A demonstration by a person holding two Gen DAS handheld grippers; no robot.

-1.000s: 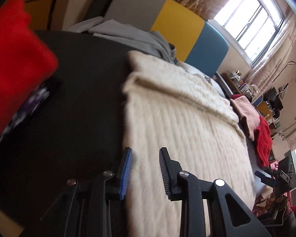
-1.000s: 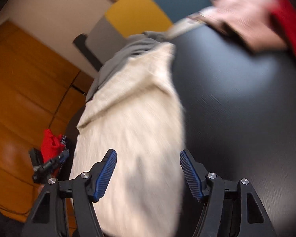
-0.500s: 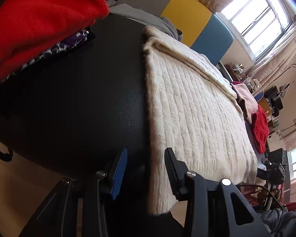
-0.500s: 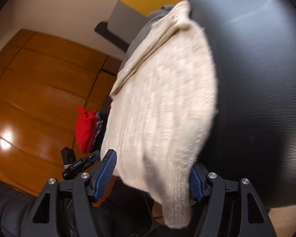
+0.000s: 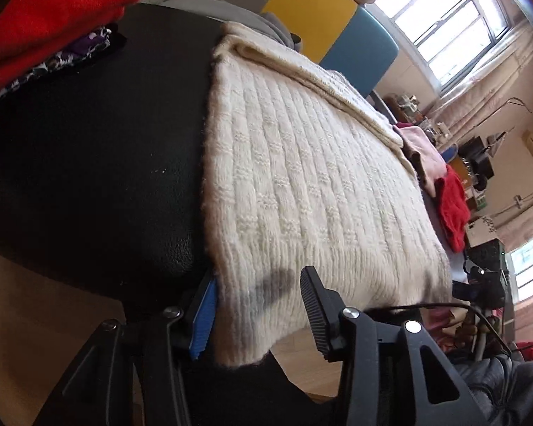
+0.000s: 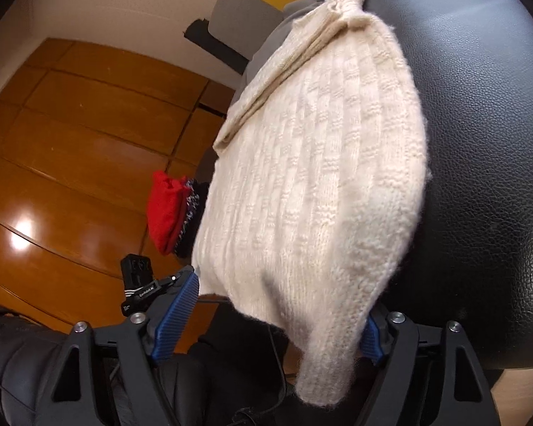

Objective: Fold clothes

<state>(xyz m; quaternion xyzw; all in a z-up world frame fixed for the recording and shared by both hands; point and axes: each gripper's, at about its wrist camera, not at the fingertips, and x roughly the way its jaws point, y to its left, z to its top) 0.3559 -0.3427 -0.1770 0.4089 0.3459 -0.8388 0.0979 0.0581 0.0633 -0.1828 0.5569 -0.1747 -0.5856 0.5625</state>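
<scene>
A cream knit sweater (image 5: 302, 177) lies flat on a black leather table (image 5: 89, 163), its near hem hanging over the front edge. My left gripper (image 5: 256, 314) is open, its jaws on either side of the hem's left corner. In the right wrist view the same sweater (image 6: 319, 177) hangs over the table edge (image 6: 497, 177), and my right gripper (image 6: 273, 316) is open with the hem's right corner between its jaws. The right blue pad (image 6: 369, 337) is partly hidden by the knit.
A folded red garment on patterned cloth (image 5: 53, 10) sits at the table's far left. Pink and red clothes (image 5: 440, 191) lie at the far right. A grey garment (image 5: 231, 10) and coloured chair backs stand behind. A wooden wall (image 6: 71, 142) is at the left.
Both grippers have drawn back from over the sweater to the table's front edge and dropped lower, so the hanging hem now sits between each pair of open jaws.
</scene>
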